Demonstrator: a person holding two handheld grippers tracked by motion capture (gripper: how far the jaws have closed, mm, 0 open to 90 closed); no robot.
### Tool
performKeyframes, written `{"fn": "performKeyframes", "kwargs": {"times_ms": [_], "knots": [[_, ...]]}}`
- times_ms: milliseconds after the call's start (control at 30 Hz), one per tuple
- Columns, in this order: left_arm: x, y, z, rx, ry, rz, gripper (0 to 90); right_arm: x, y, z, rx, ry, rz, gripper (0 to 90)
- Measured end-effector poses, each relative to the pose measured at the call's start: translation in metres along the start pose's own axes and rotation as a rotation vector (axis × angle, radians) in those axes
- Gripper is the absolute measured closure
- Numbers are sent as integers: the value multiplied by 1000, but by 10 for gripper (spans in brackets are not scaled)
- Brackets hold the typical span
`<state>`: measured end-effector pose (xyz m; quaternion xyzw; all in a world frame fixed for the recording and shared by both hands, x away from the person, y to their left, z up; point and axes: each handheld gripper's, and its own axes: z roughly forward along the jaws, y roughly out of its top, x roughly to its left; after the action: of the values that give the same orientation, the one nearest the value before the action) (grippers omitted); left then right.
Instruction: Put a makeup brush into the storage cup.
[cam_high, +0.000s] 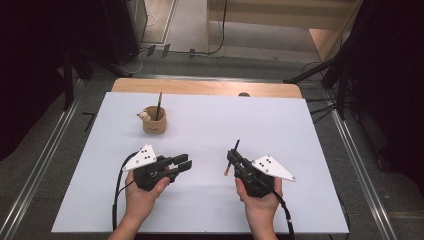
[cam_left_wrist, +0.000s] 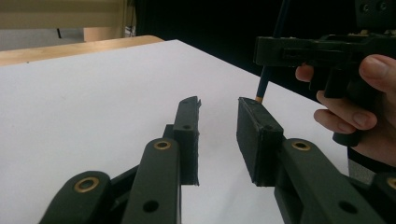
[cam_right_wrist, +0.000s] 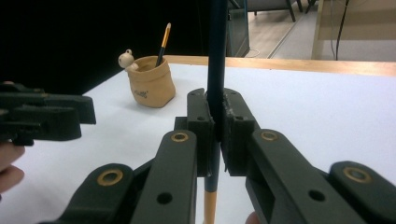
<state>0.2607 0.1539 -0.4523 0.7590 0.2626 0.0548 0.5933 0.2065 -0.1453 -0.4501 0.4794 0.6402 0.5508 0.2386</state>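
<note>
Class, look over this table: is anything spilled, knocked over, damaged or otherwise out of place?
Nothing stands out. The cup stands upright on the table with one pencil leaning in it. The right gripper holds a second pencil between its jaws, and the left gripper is open and empty.

Pencil (cam_right_wrist: 217, 60) top cut off by upper frame edge.
</note>
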Motion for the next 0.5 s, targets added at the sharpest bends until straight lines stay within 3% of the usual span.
{"fn": "performKeyframes", "kwargs": {"times_ms": [500], "knots": [[0,5,-2,9,13,26,695,13,-4,6,5,-67,-219,852]]}}
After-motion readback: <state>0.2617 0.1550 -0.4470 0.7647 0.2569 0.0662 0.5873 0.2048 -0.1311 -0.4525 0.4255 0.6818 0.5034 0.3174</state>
